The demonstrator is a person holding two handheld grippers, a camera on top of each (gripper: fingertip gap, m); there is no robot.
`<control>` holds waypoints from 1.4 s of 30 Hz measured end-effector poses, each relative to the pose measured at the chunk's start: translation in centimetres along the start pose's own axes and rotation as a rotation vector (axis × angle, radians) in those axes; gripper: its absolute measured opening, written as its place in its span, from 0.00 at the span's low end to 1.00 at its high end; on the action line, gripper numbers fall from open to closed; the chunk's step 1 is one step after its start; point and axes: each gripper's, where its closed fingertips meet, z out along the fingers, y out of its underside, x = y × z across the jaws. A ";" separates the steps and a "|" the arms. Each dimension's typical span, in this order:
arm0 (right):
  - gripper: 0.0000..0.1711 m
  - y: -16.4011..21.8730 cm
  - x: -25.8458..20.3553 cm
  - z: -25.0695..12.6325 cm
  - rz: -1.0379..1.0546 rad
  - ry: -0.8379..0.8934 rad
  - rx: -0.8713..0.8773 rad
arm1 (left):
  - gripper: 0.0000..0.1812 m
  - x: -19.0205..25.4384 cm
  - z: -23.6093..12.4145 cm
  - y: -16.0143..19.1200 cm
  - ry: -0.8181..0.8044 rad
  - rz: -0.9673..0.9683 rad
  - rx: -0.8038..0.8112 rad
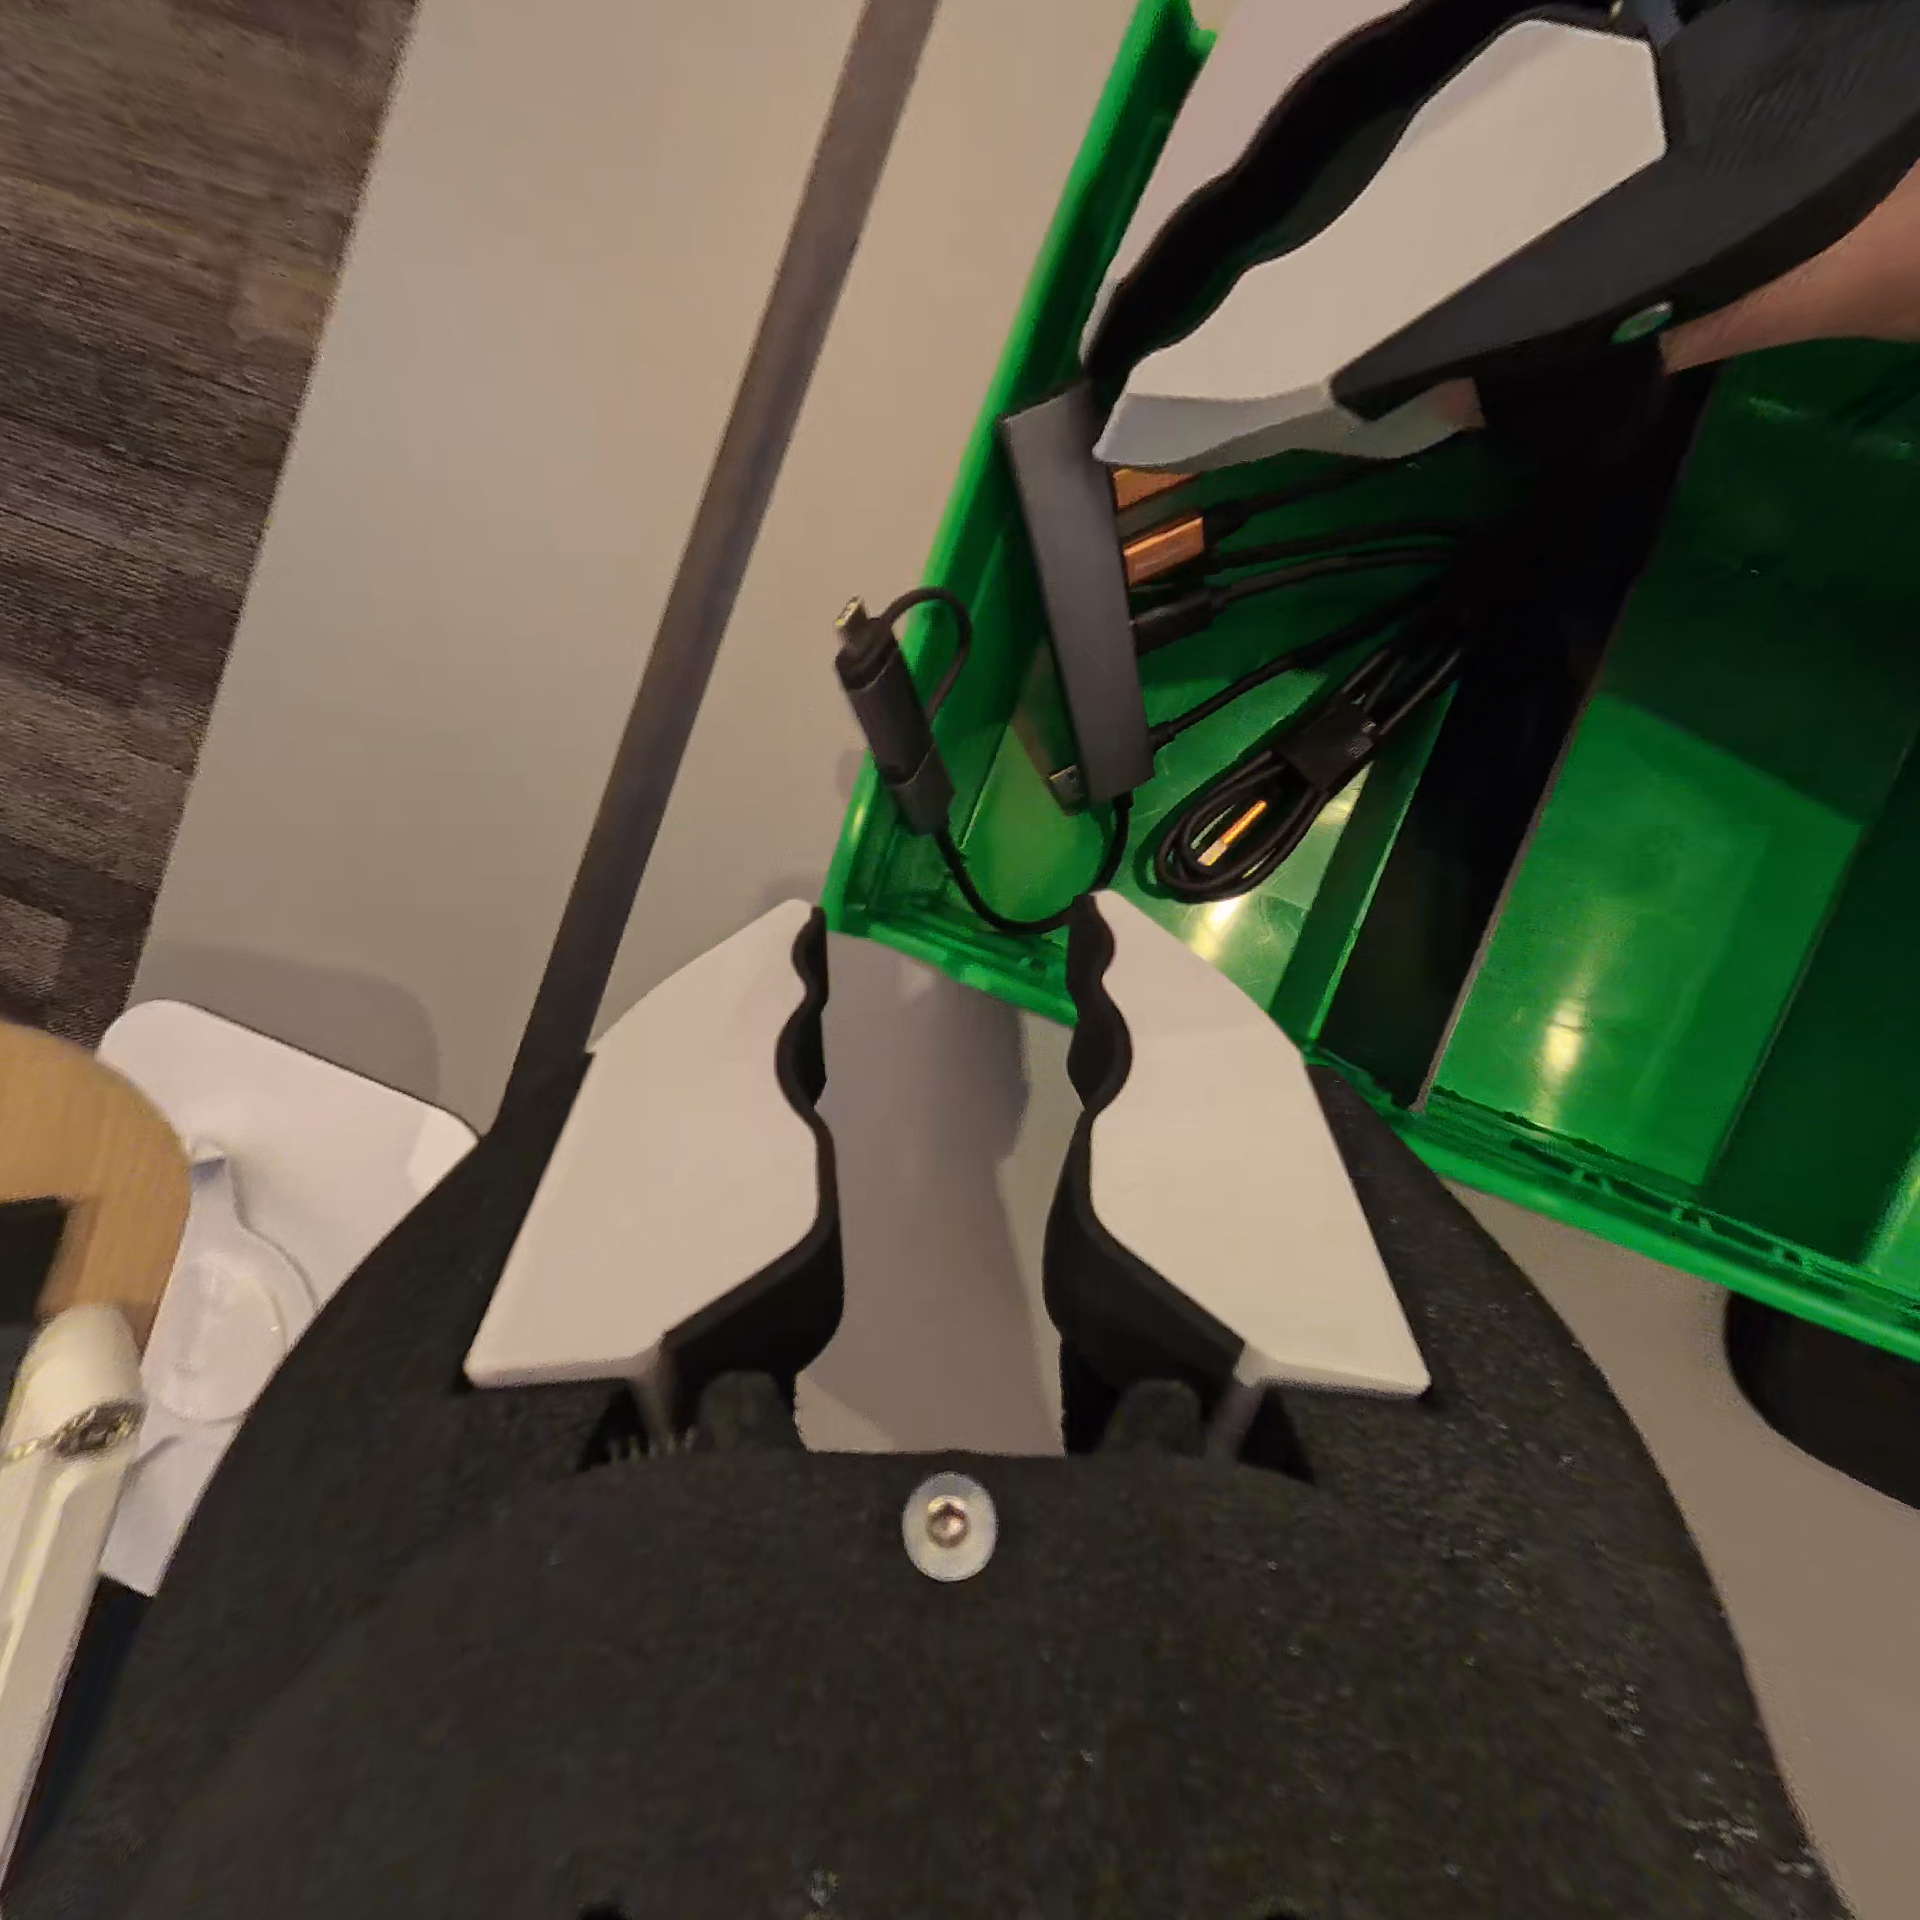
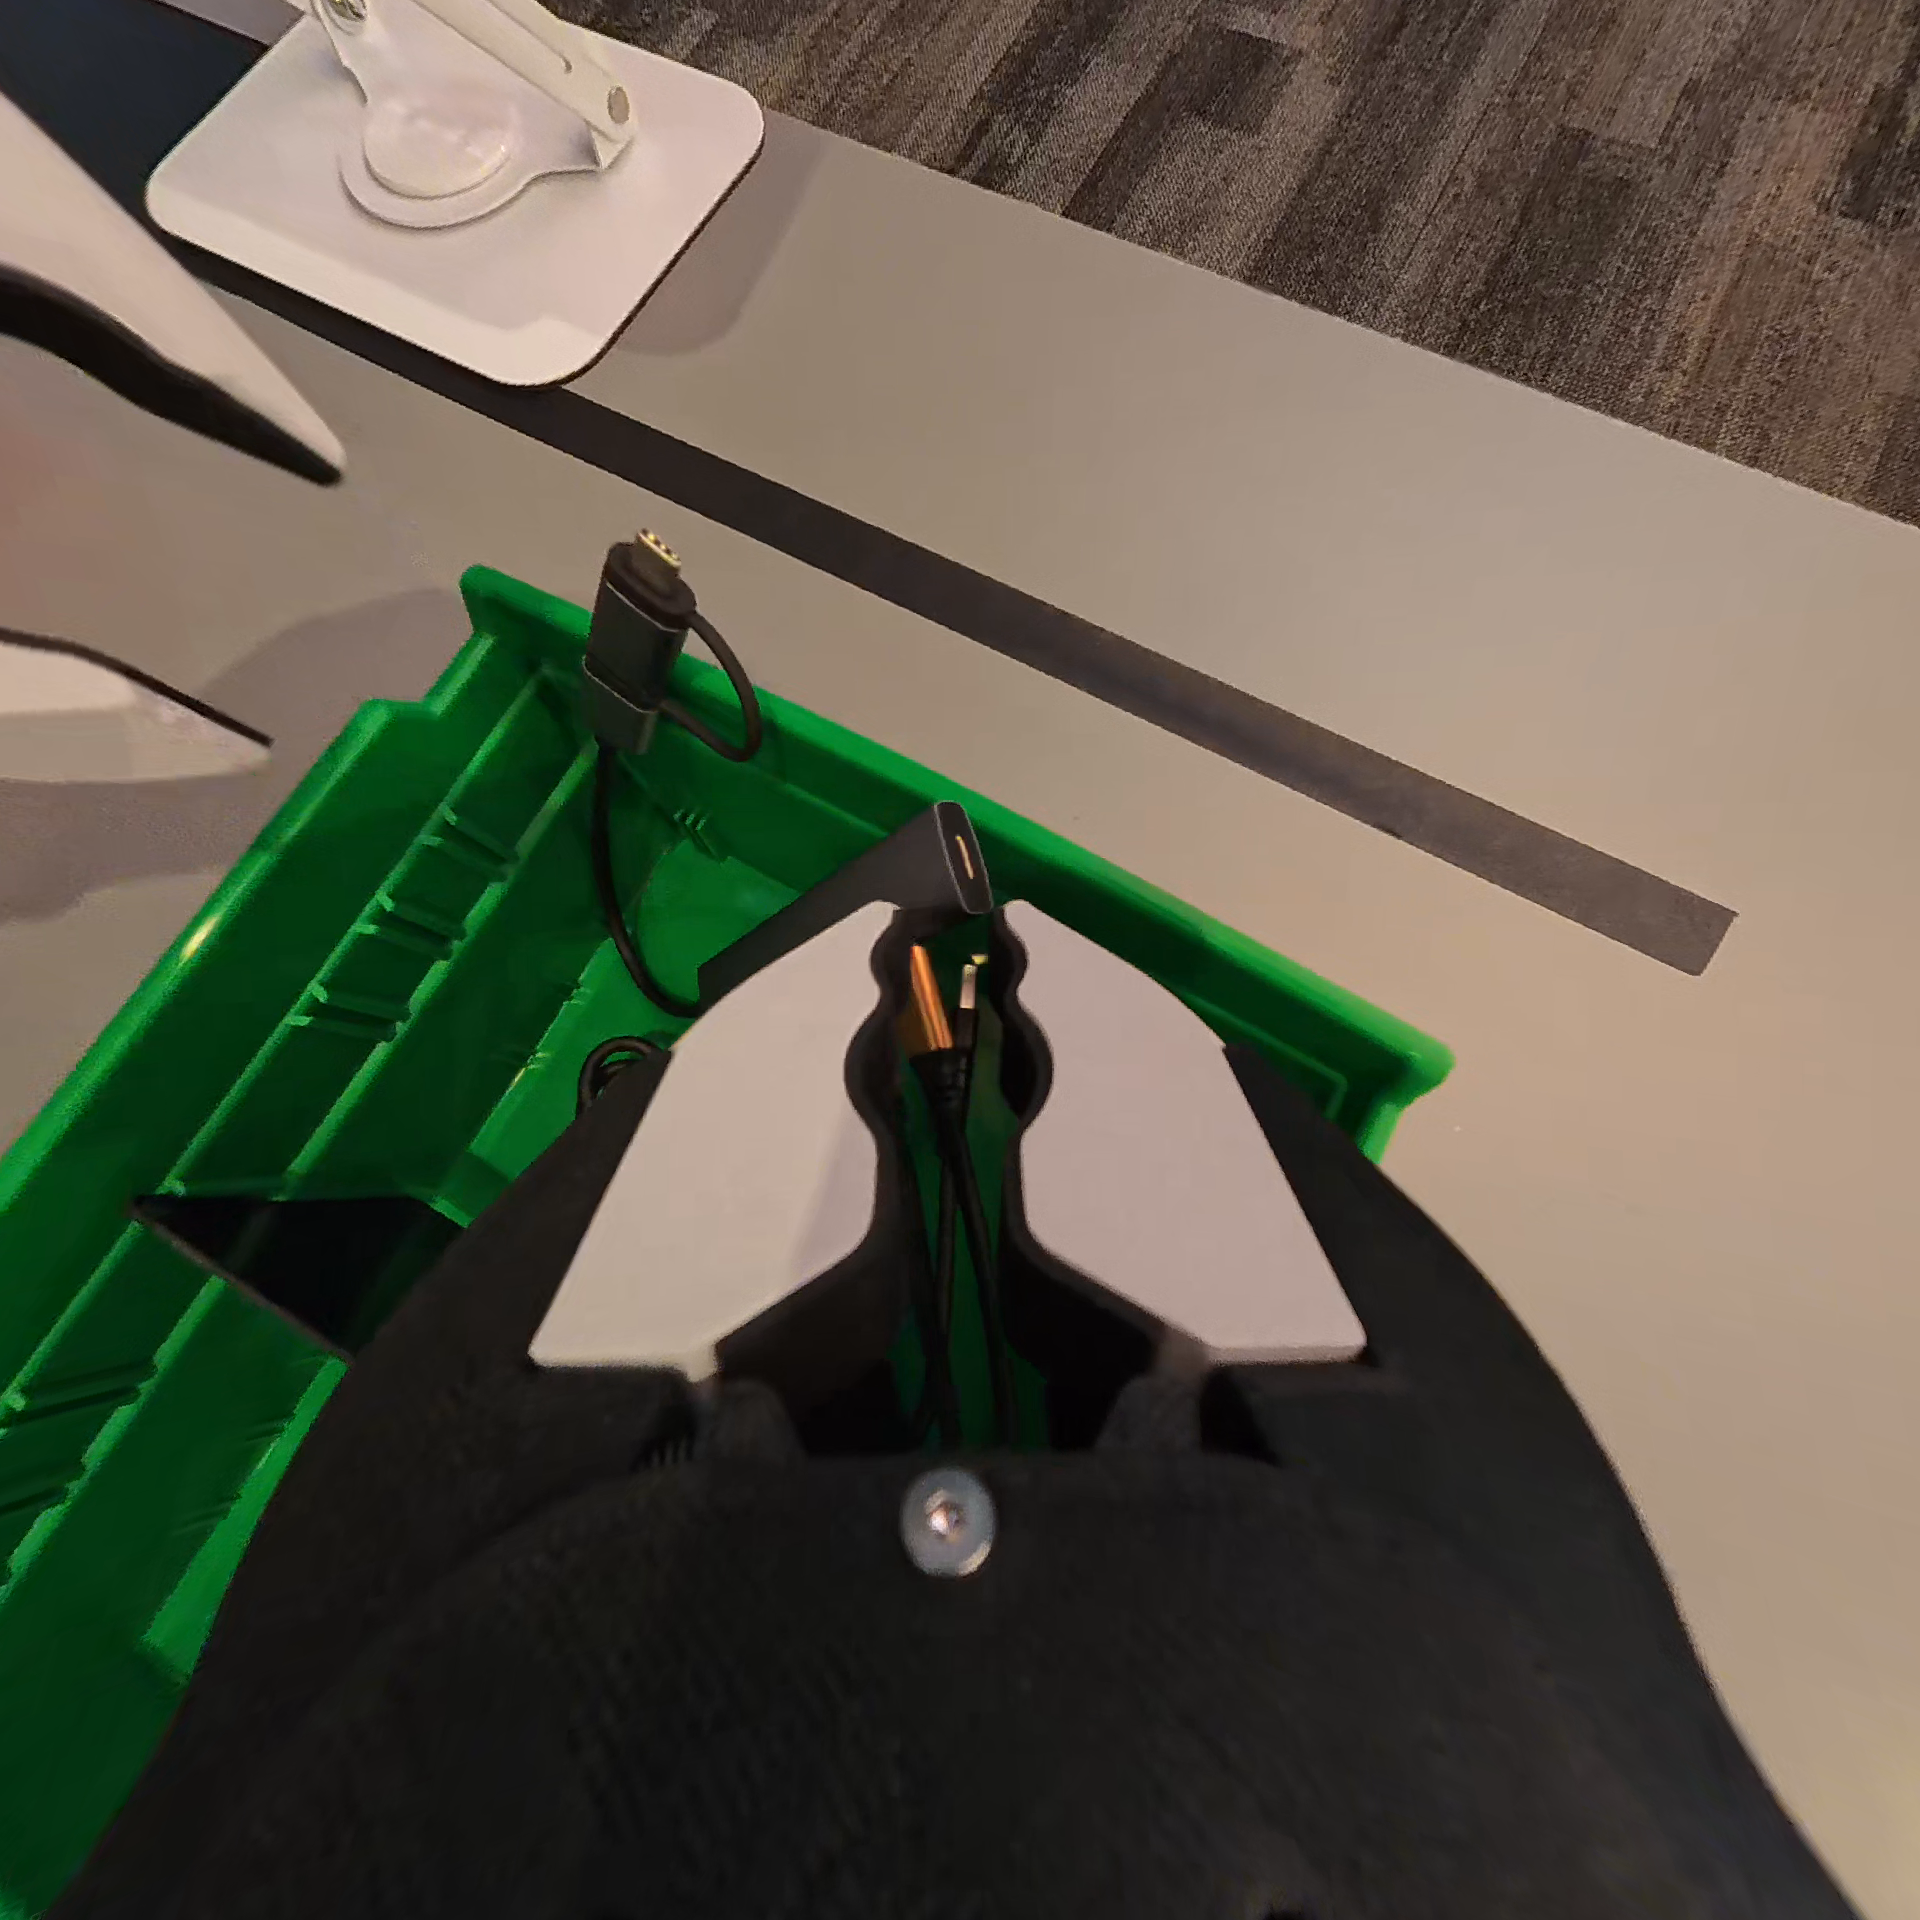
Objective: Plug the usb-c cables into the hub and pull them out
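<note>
A dark grey hub [image 1: 1081, 603] stands on edge, tilted, in the corner of a green bin [image 1: 1662, 935]. Several cables with copper-coloured plugs [image 1: 1164, 540] sit in its side. My right gripper [image 2: 953, 923] is closed narrowly on the hub's raised end [image 2: 956, 857], with plugged cables [image 2: 925, 1003] running between its fingers; it also shows in the left wrist view [image 1: 1099, 400]. The hub's own lead and adapter plug [image 1: 883, 707] hang over the bin wall [image 2: 634, 655]. My left gripper [image 1: 951, 925] is open and empty, just outside the bin's corner.
A coiled black cable [image 1: 1247, 821] lies on the bin floor. A black divider [image 1: 1455, 831] splits the bin. A white stand base [image 2: 457, 208] sits on the grey table beyond a dark strip [image 2: 1143, 675]. The table edge and carpet [image 2: 1455, 208] lie past it. Some 12 centimetres of space lies between my two pairs of fingers.
</note>
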 end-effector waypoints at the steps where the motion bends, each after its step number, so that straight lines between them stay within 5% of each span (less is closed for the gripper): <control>1: 0.10 -0.1 -0.1 -0.1 0.006 0.001 -0.001 | 0.24 -0.2 -0.5 0.3 -0.009 -0.005 0.016; 8: 0.13 -3.1 -4.5 -5.8 -0.087 0.083 0.177 | 0.26 0.3 -7.7 3.4 -0.074 -0.041 0.244; 14: 0.32 -7.6 -15.5 -12.7 -0.229 0.042 0.523 | 0.32 3.7 -17.2 8.5 -0.153 -0.112 0.578; 19: 0.31 -12.5 -25.9 -16.5 -0.379 -0.036 0.855 | 0.39 4.6 -25.6 13.0 -0.199 -0.148 0.790; 23: 0.31 -15.6 -30.8 -17.1 -0.539 0.095 0.956 | 0.26 1.4 -32.2 20.9 -0.411 -0.122 0.730; 29: 0.34 -16.5 -33.4 -12.2 -0.570 0.043 0.877 | 0.25 -1.6 -29.3 39.1 -0.399 -0.381 0.070; 42: 0.35 -14.8 -31.9 -10.7 -0.687 0.051 0.732 | 0.25 -2.2 -18.8 48.2 0.041 -0.777 -0.335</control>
